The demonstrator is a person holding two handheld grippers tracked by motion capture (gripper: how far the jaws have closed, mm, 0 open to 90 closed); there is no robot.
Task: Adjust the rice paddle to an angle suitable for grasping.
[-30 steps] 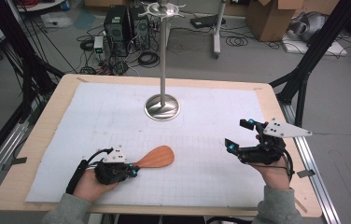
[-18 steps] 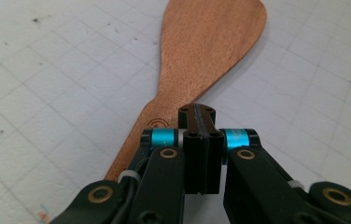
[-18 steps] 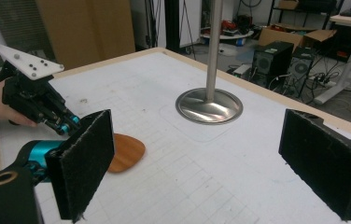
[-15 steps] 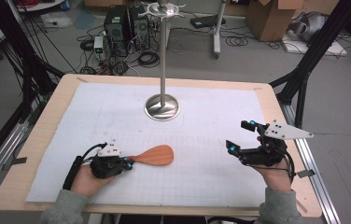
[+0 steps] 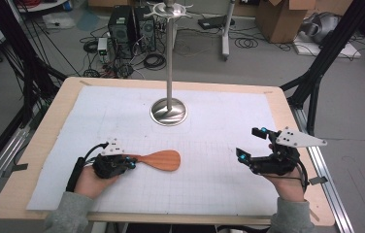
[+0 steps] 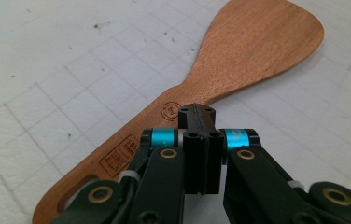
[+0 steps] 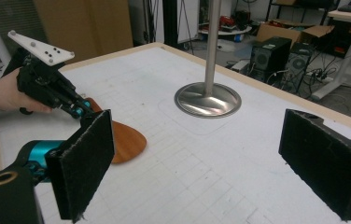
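Left gripper point(image 5: 131, 162) — jaws fully closed, pressed together above the handle of the wooden spatula point(image 5: 158, 159), gripping nothing. The spatula lies flat on the white gridded surface point(image 5: 209, 170), blade toward the centre. Right gripper point(image 5: 253, 144) — jaws wide apart, empty. Farther back stands the metal stand point(image 5: 169, 109).

A wooden spatula point(image 5: 157, 159) lies flat on the white gridded mat — broad blade toward three o'clock, slotted handle toward nine, stamped marks facing up.
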